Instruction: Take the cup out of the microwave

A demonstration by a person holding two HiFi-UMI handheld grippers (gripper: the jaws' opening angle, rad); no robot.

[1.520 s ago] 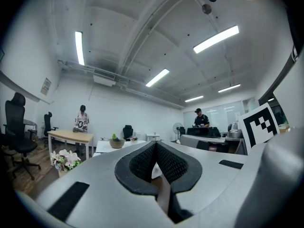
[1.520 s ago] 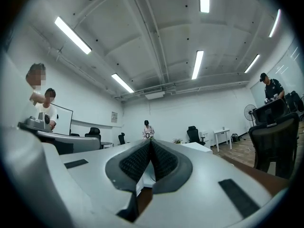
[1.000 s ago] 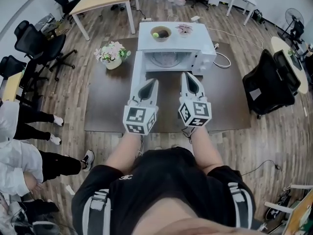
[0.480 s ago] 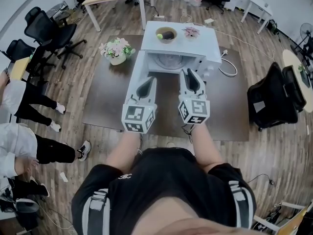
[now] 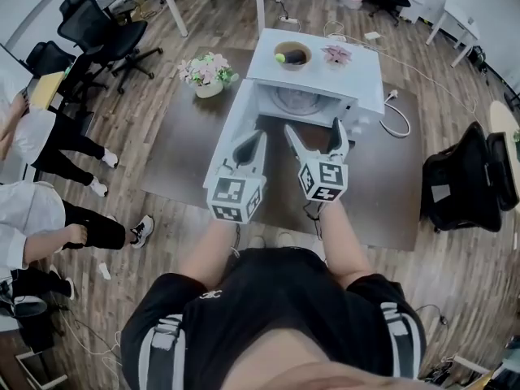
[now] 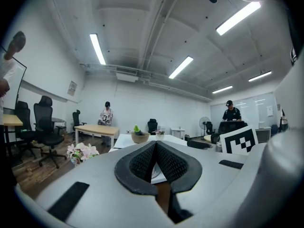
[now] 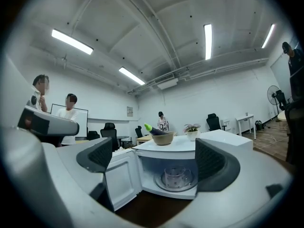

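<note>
A white microwave (image 5: pixel 321 67) stands on a dark low table (image 5: pixel 187 161) with its door (image 5: pixel 231 128) swung open to the left. Inside, a clear glass cup (image 7: pixel 177 176) sits upright on the turntable; from the head view it is a pale shape in the cavity (image 5: pixel 299 101). My right gripper (image 5: pixel 315 128) (image 7: pixel 154 156) points level at the cavity, short of the opening. Its jaws are opening wide with nothing between them. My left gripper (image 5: pixel 257 139) (image 6: pixel 156 147) is shut and empty, beside the open door.
On the microwave's top stand a bowl (image 5: pixel 292 56) holding a green-tipped thing and a small potted plant (image 5: pixel 336 54). A flower pot (image 5: pixel 209 73) is on the table's left. A cord (image 5: pixel 398 120) trails right. Office chairs (image 5: pixel 101 31) and people (image 5: pixel 36 218) are to the left.
The right gripper's jaws went from shut to wide open. Both grippers moved closer to the microwave's open front.
</note>
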